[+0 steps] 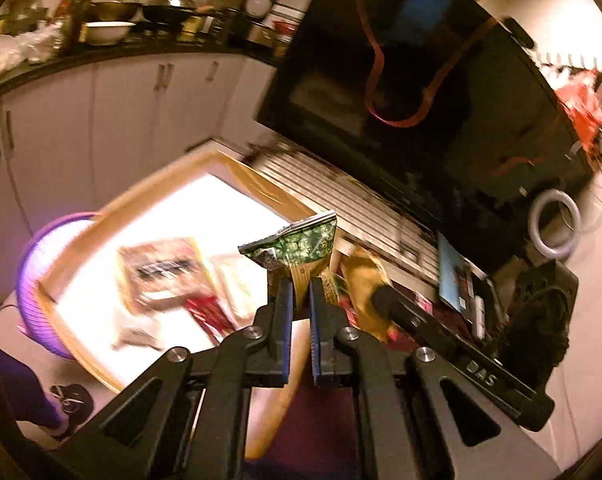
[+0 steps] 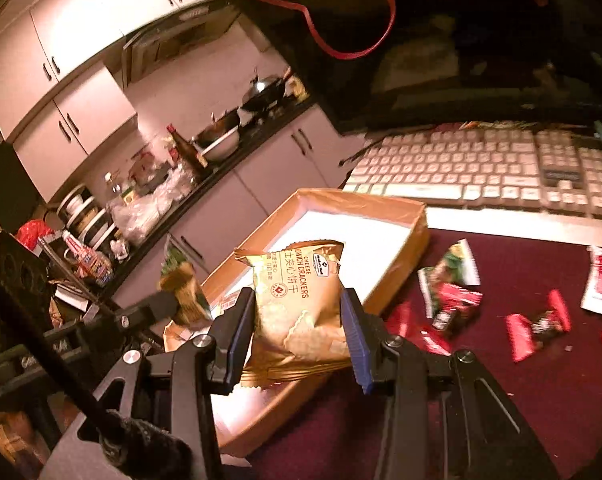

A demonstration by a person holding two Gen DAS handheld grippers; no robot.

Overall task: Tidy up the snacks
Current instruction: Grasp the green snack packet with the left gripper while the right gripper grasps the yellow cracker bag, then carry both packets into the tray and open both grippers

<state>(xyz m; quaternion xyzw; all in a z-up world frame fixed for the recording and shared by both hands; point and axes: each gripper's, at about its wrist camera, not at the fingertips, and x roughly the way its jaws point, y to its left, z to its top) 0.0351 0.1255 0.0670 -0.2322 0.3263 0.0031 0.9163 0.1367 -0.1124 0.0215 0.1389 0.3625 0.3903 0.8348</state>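
My left gripper is shut on a green snack packet and holds it above the cardboard box. It also shows at the left of the right wrist view, with the green packet in it. My right gripper is shut on a gold cheese cracker packet, held over the near part of the box. Several packets lie in the box, blurred. Red packets, a green packet and a white one lie on the dark red mat.
A white keyboard lies behind the box, under a dark monitor. A purple basket sits beyond the box's far side. A cluttered kitchen counter with bowls and bottles runs behind.
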